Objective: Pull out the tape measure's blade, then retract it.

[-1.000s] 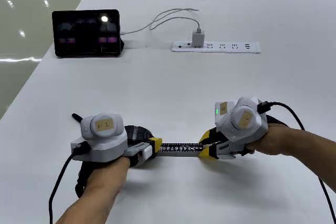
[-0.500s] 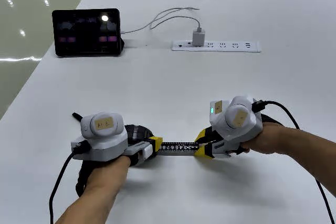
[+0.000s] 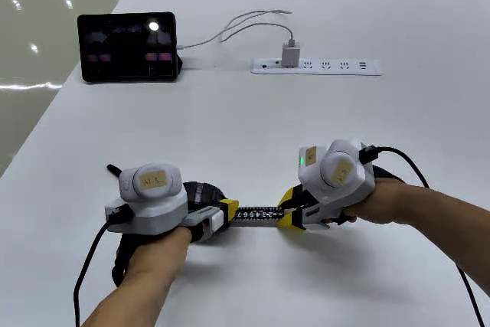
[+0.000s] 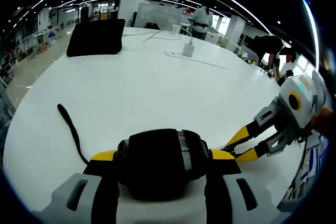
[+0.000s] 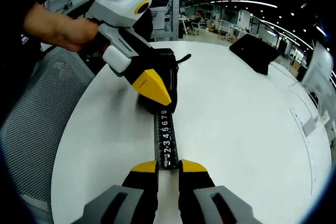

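While your right claw (image 5: 168,167) pinches the tip of the blade (image 5: 166,140), that blade runs straight ahead to the tape measure case (image 4: 157,163), clamped in your left claw (image 4: 163,155) on the table (image 3: 230,128) (little blade showing). Retraction should follow that line.

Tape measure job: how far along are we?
Pull-out looks done: a short stretch of blade is out of the case. In hand: left tongs clamp the case, right tongs pinch the blade tip, and the exposed length has shrunk over the last second, so it is retracting. Left: feed the rest in, release.
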Demonstrator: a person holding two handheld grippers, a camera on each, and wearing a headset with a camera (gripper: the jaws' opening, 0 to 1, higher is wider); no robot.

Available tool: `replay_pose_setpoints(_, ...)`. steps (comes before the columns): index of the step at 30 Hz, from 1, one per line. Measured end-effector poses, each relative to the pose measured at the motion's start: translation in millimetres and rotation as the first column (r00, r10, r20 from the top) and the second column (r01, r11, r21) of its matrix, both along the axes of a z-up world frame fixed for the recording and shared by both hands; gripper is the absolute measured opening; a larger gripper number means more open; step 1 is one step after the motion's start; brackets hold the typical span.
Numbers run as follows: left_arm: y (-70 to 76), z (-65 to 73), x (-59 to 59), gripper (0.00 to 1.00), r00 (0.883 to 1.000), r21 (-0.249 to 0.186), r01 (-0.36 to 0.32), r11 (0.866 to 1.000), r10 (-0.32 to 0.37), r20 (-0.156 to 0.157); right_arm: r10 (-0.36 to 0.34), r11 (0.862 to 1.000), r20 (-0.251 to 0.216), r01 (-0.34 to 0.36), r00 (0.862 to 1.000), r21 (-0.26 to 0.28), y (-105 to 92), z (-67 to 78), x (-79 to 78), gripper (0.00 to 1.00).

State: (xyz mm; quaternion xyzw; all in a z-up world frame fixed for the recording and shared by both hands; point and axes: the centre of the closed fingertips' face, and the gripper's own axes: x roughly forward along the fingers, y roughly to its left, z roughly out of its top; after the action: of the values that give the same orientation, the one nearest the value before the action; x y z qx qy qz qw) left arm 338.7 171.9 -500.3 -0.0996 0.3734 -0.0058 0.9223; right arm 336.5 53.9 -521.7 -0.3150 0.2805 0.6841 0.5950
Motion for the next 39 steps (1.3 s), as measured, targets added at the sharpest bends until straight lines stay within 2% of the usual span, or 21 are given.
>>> replay_pose_setpoints(39, 0.7, 0.3, 0.2, 0.61, 1.000, -0.016, -0.017, 1.000, 0.017, -0.001, 0.028, 0.999, 0.003, -0.028, 1.000, 0.032, 43.3, -0.2, -7.6, 0.11)
